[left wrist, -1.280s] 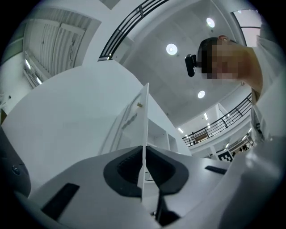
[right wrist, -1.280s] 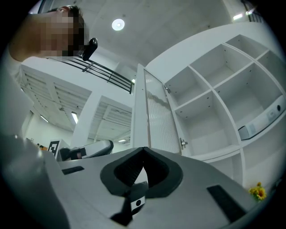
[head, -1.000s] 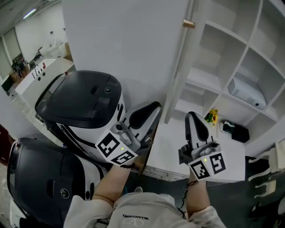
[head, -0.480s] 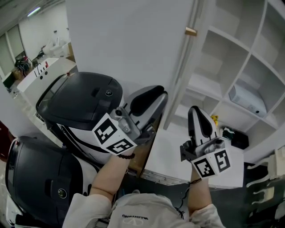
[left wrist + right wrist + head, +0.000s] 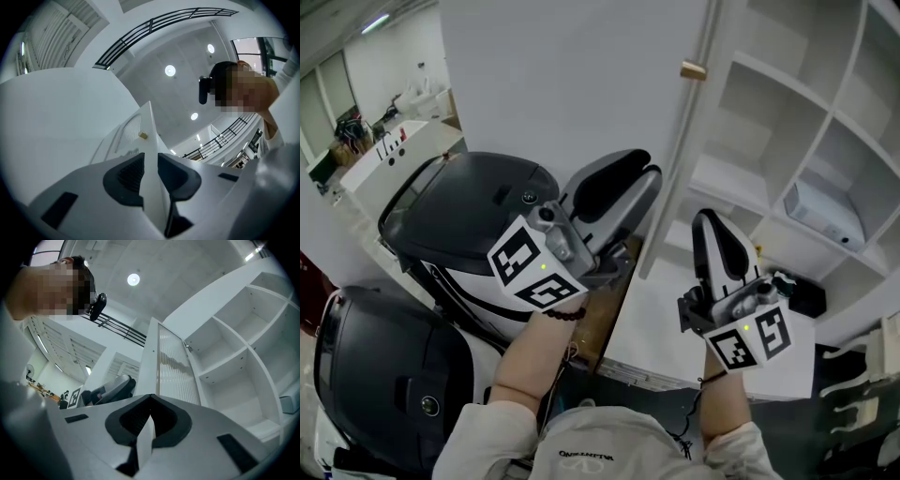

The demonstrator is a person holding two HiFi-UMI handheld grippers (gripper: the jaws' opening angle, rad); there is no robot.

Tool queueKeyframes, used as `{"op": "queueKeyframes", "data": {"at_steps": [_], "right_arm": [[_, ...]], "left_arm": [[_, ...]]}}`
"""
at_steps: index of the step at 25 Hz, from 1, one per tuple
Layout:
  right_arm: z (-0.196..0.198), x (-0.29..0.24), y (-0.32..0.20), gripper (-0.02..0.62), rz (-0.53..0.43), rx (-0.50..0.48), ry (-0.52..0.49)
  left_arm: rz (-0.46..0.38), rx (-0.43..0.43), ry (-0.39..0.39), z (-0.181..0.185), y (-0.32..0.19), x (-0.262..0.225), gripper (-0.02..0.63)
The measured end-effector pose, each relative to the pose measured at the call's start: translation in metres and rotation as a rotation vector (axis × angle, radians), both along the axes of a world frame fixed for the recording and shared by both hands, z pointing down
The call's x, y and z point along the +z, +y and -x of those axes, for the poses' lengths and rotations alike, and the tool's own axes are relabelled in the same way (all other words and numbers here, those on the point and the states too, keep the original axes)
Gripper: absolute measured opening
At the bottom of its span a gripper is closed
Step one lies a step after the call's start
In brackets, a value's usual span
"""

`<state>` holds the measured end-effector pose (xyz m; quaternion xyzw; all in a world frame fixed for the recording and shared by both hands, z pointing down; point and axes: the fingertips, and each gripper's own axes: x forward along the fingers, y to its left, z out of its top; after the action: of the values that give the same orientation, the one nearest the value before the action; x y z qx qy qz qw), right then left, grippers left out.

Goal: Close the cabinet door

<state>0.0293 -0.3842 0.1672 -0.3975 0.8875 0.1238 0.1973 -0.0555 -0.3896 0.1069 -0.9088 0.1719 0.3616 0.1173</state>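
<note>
Cabinet door (image 5: pixel 581 84) is standing open at upper centre, its free edge beside the shelves (image 5: pixel 741 178). Left gripper (image 5: pixel 628 183), jaws narrowly apart, is aligning with that edge; right gripper (image 5: pixel 712 230) is hovering pinched together, empty. Pushing near the free edge, with the right gripper clear of the gap, should work best.

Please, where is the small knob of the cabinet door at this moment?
In the head view the knob sits at top centre, on the free edge of the open cabinet door, just left of the white shelves.
</note>
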Motion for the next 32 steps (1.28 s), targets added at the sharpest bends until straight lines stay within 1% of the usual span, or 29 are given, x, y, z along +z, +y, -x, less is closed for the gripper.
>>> {"op": "queueKeyframes", "data": {"at_steps": [8, 12, 17, 21, 28, 32], "right_arm": [[0.006, -0.004, -0.007, 0.011, -0.009, -0.011, 0.031], [0.009, -0.009, -0.007, 0.011, -0.020, -0.014, 0.043], [0.010, -0.011, -0.003, 0.011, -0.029, -0.017, 0.044], [0.008, -0.013, -0.005, 0.011, -0.032, -0.018, 0.048], [0.004, -0.013, -0.003, 0.011, -0.032, -0.017, 0.047], [0.004, -0.012, -0.003, 0.011, -0.031, -0.015, 0.050]], "left_arm": [[-0.021, -0.006, -0.003, 0.000, -0.012, -0.018, 0.087], [-0.035, 0.006, 0.000, -0.002, -0.015, -0.032, 0.089], [-0.054, 0.058, 0.019, -0.004, -0.010, -0.049, 0.091], [-0.067, 0.090, 0.013, -0.010, -0.016, -0.066, 0.095], [-0.066, 0.139, 0.008, -0.015, -0.024, -0.082, 0.095], [-0.064, 0.176, 0.020, -0.018, -0.027, -0.089, 0.095]]}}
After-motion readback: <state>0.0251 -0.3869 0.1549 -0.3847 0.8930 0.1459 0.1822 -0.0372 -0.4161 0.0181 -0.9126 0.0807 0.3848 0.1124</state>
